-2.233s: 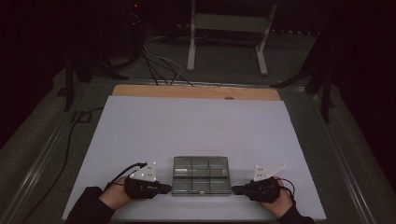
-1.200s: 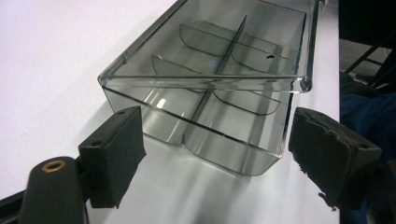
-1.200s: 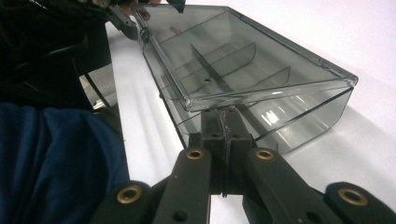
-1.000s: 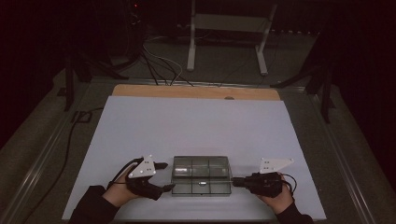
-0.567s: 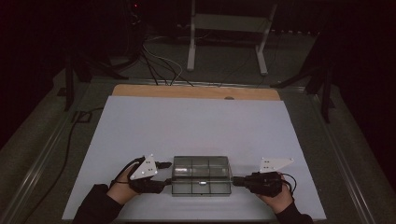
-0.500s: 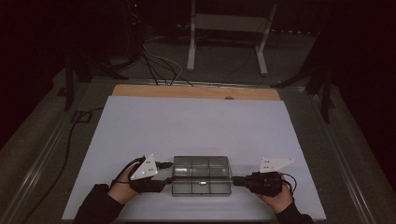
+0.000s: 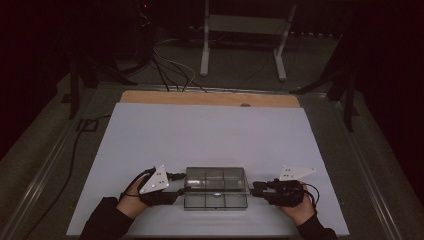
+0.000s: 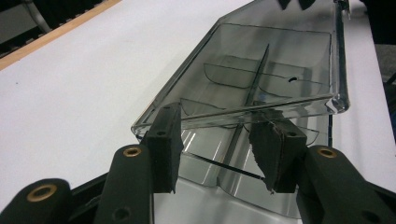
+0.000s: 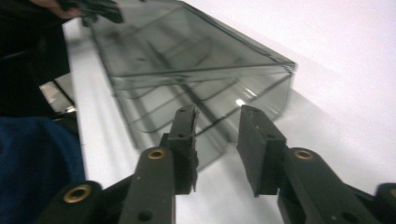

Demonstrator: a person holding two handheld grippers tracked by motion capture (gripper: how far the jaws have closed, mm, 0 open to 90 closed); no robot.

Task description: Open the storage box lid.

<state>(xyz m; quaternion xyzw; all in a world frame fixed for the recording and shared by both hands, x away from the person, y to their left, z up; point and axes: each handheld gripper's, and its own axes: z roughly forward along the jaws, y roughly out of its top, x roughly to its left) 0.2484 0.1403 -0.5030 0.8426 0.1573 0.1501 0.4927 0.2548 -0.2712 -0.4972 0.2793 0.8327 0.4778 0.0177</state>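
Dark laboratory recording bay: a white-covered table (image 7: 210, 130) with a wooden far edge, cables (image 7: 170, 65) trailing across grey floor beyond it, and a white metal stand (image 7: 245, 35) at the far side.

High view looking forward and down from afar, both dim gripper views close, probably facing, sharing the clear box (image 7: 216, 187).

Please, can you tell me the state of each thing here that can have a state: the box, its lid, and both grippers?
Clear plastic box: flat on the white table, compartments look empty.
Lid: lifted, tilted over the box.
Left gripper: jaws apart, astride the lid's edge.
Right gripper: open, at the box's end, holding nothing.
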